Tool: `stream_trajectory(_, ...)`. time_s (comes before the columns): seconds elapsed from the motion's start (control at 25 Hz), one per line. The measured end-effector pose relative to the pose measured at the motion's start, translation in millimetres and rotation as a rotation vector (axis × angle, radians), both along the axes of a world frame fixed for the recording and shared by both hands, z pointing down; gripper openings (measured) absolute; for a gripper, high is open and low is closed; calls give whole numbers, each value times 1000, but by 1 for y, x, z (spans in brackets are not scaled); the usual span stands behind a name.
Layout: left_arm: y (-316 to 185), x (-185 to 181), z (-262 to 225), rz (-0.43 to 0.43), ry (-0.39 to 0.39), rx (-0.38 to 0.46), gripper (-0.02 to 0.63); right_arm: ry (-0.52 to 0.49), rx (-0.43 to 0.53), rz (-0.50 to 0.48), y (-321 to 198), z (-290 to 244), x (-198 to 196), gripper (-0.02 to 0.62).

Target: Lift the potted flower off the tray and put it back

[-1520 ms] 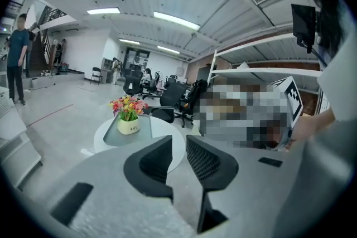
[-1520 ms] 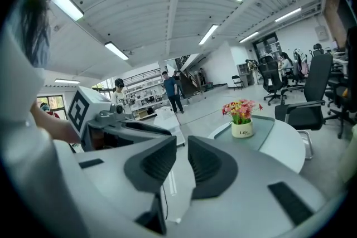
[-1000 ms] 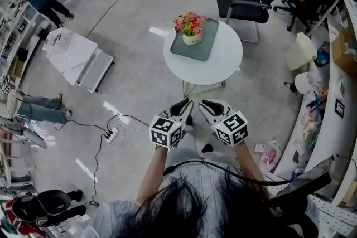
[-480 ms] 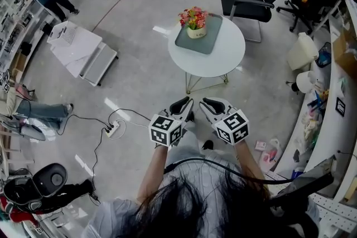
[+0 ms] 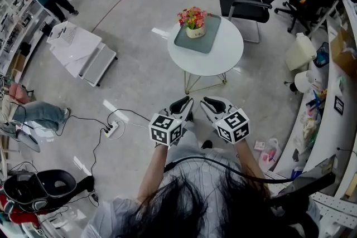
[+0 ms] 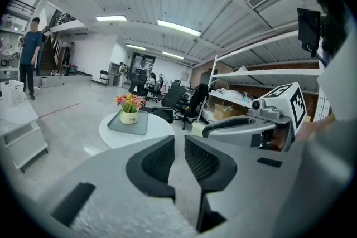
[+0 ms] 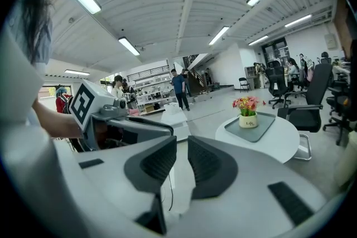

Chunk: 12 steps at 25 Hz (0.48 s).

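Nothing of the task has moved since a second ago: left gripper (image 5: 181,105) and right gripper (image 5: 212,104) hover near, fingers together and empty, well short of the potted flower (image 5: 193,22), which stands on its tray (image 5: 208,40) on the far worktop (image 5: 221,62), lift not begun.

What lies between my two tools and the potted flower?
In the head view: floor, then the round white table and its tray, on which the potted flower stands; nothing else.
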<state>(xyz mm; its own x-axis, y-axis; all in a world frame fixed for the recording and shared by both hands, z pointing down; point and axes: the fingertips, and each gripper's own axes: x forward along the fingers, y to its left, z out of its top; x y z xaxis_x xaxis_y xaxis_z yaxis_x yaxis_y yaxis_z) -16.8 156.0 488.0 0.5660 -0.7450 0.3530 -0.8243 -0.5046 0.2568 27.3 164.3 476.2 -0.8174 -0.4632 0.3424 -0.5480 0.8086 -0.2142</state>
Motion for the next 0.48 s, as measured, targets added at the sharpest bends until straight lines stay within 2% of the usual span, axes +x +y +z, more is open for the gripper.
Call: stream_trajectory(0.48, -5, -6, -5, -12, -8, 3, 64, 3, 11, -7, -6, -5, -3, 80)
